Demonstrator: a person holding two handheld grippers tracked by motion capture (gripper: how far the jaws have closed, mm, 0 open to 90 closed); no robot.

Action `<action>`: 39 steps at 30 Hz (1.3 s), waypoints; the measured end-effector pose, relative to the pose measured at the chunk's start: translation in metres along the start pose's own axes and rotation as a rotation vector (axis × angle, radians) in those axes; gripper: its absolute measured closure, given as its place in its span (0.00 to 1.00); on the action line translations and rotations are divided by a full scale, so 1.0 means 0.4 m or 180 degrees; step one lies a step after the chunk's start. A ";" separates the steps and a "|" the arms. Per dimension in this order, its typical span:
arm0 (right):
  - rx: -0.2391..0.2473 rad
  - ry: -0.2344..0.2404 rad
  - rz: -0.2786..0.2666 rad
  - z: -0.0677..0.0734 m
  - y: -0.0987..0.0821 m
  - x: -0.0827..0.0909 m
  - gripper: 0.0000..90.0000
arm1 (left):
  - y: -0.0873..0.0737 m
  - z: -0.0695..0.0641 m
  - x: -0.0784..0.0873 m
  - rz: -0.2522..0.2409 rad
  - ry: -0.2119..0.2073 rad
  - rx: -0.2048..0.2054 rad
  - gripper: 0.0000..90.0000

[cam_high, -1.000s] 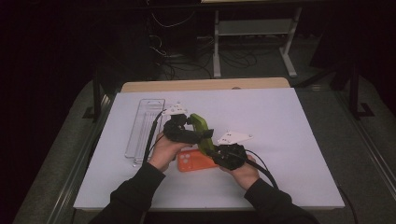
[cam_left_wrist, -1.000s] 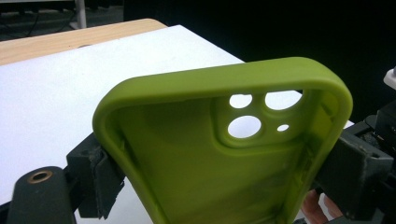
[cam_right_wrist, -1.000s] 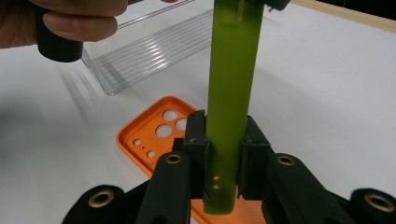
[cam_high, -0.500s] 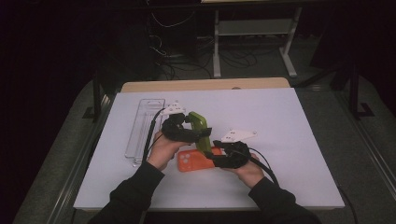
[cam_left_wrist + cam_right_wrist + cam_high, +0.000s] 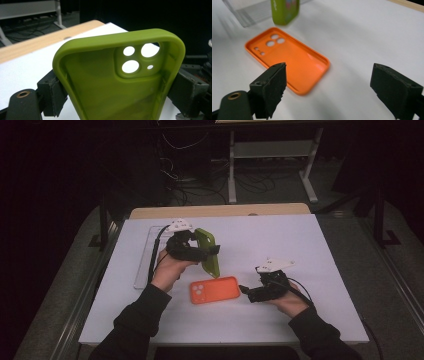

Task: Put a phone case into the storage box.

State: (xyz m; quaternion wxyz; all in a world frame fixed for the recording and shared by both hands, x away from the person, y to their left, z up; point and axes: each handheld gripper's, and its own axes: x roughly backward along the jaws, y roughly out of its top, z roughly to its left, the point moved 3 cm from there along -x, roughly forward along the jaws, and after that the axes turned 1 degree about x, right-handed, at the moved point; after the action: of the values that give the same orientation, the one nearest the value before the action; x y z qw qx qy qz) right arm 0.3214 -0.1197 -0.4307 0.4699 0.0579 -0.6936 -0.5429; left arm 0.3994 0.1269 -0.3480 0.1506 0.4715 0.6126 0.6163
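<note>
The left gripper [image 5: 212,251] is raised off the table in the person's left hand [image 5: 167,267], its pads pressed against the two long edges of a green phone case [image 5: 120,82], which stands upright between them. The right gripper [image 5: 245,291] sits low in the right hand [image 5: 287,300], pointing left. Its jaws have just been opening and stand wide apart with nothing between them. Both forearms are in dark sleeves.

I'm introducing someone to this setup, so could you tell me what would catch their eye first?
The green phone case, lifted above the white table and clamped across its sides by the left gripper. Next, the orange phone case lying flat, hollow side up, near the front edge, with the right gripper open beside it.
</note>
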 end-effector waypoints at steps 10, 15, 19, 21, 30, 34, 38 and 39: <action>-0.0091 -0.0081 -0.0051 -0.047 -0.061 0.046 0.02 | 0.073 0.084 0.052 -0.0110 0.0305 -0.0021 0.15; -0.0120 -0.0052 -0.0003 -0.055 -0.084 0.059 0.00 | 0.103 0.128 0.084 -0.0156 0.0482 -0.0029 0.15; -0.0086 -0.0091 -0.0016 -0.065 -0.098 0.070 0.00 | 0.125 0.168 0.111 -0.0217 0.0662 -0.0079 0.15; -0.0102 -0.0114 -0.0012 -0.068 -0.102 0.074 0.00 | 0.132 0.189 0.123 -0.0245 0.0742 -0.0089 0.15; -0.0090 -0.0143 0.0024 -0.069 -0.112 0.076 0.00 | 0.139 0.277 0.145 -0.0266 0.1285 -0.0060 0.15; -0.0088 -0.0153 0.0036 -0.066 -0.112 0.073 0.00 | 0.125 0.311 0.134 -0.0192 0.1550 -0.0019 0.15; -0.0075 -0.0153 0.0046 -0.065 -0.113 0.073 0.00 | 0.106 0.339 0.117 -0.0126 0.1803 0.0071 0.15; -0.0073 -0.0153 0.0048 -0.065 -0.113 0.072 0.00 | 0.100 0.348 0.113 -0.0089 0.1848 0.0083 0.15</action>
State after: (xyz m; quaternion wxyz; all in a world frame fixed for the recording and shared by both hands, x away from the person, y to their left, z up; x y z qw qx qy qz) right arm 0.3046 -0.1732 -0.4508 0.4578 0.0343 -0.6988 -0.5485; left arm 0.4985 0.2386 -0.3212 -0.0286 0.2688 0.6443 0.7154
